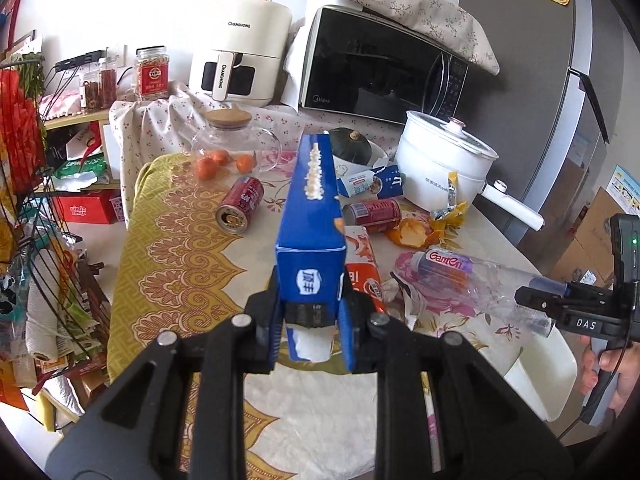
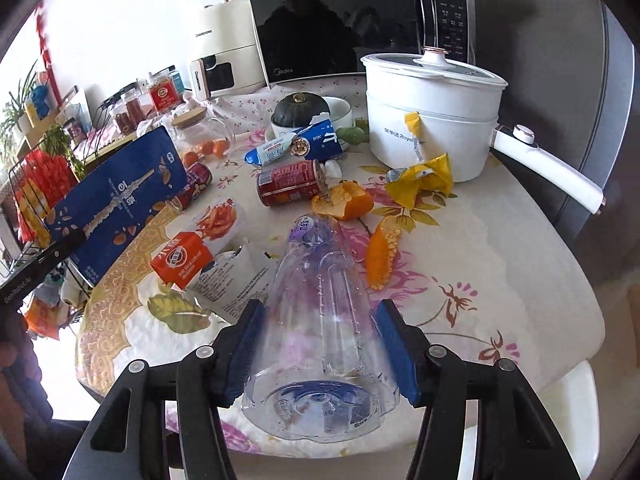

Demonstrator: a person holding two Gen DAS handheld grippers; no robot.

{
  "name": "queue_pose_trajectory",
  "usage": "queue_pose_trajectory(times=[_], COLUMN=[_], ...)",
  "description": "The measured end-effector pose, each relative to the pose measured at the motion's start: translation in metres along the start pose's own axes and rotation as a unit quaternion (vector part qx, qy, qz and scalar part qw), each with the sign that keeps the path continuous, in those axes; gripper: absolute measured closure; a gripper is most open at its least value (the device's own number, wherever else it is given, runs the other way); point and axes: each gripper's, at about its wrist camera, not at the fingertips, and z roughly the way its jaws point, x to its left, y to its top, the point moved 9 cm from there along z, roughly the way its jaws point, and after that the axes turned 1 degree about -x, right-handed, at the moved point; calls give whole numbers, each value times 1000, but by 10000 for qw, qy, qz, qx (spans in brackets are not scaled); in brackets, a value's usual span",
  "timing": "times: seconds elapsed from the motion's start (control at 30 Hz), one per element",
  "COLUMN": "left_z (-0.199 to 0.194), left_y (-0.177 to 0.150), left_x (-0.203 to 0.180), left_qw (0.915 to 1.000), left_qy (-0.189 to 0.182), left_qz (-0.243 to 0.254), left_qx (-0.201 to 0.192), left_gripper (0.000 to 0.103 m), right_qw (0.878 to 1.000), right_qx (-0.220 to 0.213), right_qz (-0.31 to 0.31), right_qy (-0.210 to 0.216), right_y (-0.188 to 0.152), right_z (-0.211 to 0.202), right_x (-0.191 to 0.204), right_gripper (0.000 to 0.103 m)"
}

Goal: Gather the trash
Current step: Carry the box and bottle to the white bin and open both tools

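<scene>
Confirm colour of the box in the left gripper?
Dark blue box with white and orange print; right wrist view shows its face best.

The blue box (image 1: 310,216) hides part of a red can (image 1: 372,216) behind it.

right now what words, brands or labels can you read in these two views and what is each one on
"CHANGHONG": cream air fryer, body and handle.
"Midea": black microwave.
"GamEn": clear plastic bottle held in the right gripper.
"DAS": right gripper's side, left view.
"GenRobot.AI": left gripper's side, right view.
"Royal...": white electric pot, partly covered.
Blue carton, red cans: print unreadable.
</scene>
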Motion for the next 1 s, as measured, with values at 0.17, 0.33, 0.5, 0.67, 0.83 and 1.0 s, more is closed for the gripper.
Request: queue_pose_trajectory(times=[0.17, 0.33, 0.5, 0.67, 0.83, 1.0], left_z=[-19, -32, -28, -21, -21, -18], left_y=[-1, -5, -19, -35, -51, -72], left_x=[-12, -37, -78, -127, -178, -221], left_qw=[9998, 9989, 9954, 9891, 9800, 9681], left_qy=[-57, -379, -831, -1286, -1671, -1995], left_qz=[157, 280, 441, 618, 935, 1256], left_qx=[-89, -64, 153, 370, 547, 850], left_gripper=[78, 78, 78, 78, 78, 78], right_qw=[9998, 9994, 9983, 9955, 9910, 9848], right_qx=[-132, -271, -393, -437, -419, -281], right_qz=[141, 235, 373, 686, 1009, 1335], right_qy=[-42, -30, -236, -480, -775, -1077], right_y=[-5, -7, -15, -31, -58, -91], right_z=[-21, -46, -74, -100, -126, -146], right_x=[-10, -19, -42, -82, -126, -168], right_gripper=[44, 44, 44, 44, 44, 44])
